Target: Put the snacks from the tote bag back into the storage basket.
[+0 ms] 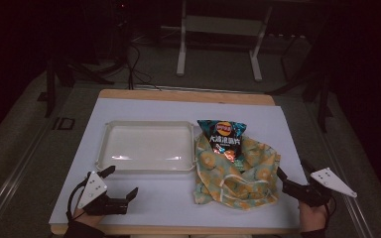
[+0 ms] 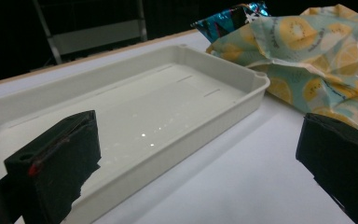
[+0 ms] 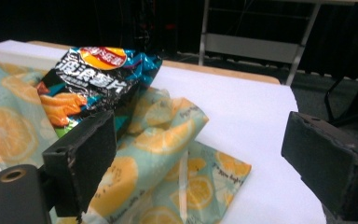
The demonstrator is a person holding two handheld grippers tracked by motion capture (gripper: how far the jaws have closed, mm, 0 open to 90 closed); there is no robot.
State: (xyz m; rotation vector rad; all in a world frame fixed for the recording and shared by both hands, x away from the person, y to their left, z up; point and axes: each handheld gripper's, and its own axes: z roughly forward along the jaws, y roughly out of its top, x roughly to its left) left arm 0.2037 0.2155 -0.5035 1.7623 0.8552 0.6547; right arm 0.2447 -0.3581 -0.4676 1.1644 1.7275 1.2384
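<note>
Your left gripper [image 1: 123,184] sits low over the white table top [image 1: 178,198] with its jaws spread wide and nothing between them. Just ahead of those jaws lies the shallow, off-white rectangular plastic tray [image 2: 242,77], bare inside; in the left gripper view its near rim runs right behind your left-hand jaw and slants away toward the gap between the two.

Your right gripper [image 1: 290,179] also stands with its jaws wide apart, gripping nothing. The crumpled pale-green cloth bag printed with orange and lemon slices [image 3: 168,135] lies directly in front of and beside its left-hand jaw; in the right gripper view that jaw overlaps the fabric, though you cannot tell from it whether the pad touches the cloth. The right-hand jaw hangs over bare white table, well clear of the fabric.

The dark crinkly foil bag of potato crisps with a red-and-yellow logo [image 3: 98,74] rests on the far part of the cloth bag (its lower end tucked into the folds), beyond your right gripper's left-hand jaw and just beside the tray's right end.
</note>
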